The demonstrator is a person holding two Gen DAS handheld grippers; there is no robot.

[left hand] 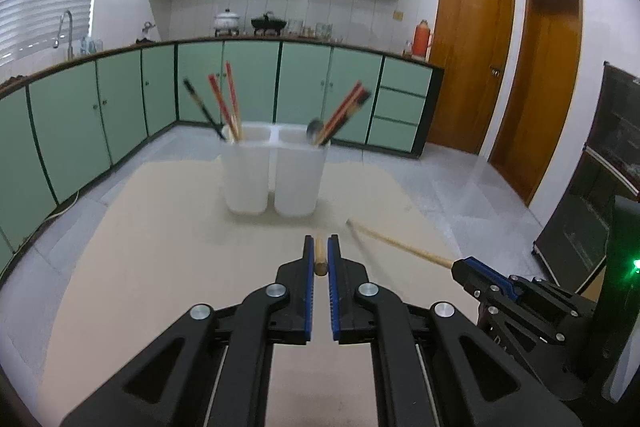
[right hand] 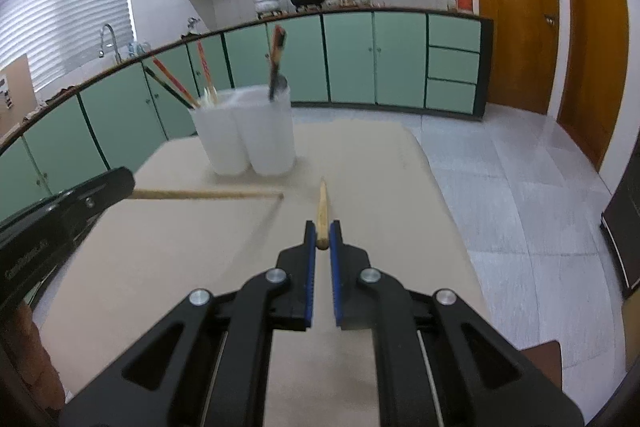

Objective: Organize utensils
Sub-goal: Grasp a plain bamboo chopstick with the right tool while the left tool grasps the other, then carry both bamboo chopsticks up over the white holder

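Chopsticks: each gripper pinches one. Left gripper (left hand: 320, 254) grips a pale chopstick (left hand: 319, 259) above the tan counter (left hand: 160, 247); right gripper (right hand: 323, 237) grips another chopstick (right hand: 322, 211). White holder (left hand: 272, 171) stands ahead, near both.

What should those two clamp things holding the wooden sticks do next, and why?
Probably carry both forward toward the white holder. Each tool is shut on one plain wooden chopstick: the left tool on the left chopstick, the right tool on the right chopstick. Both sticks sit short of the holder, whose two cups already hold red and black chopsticks.
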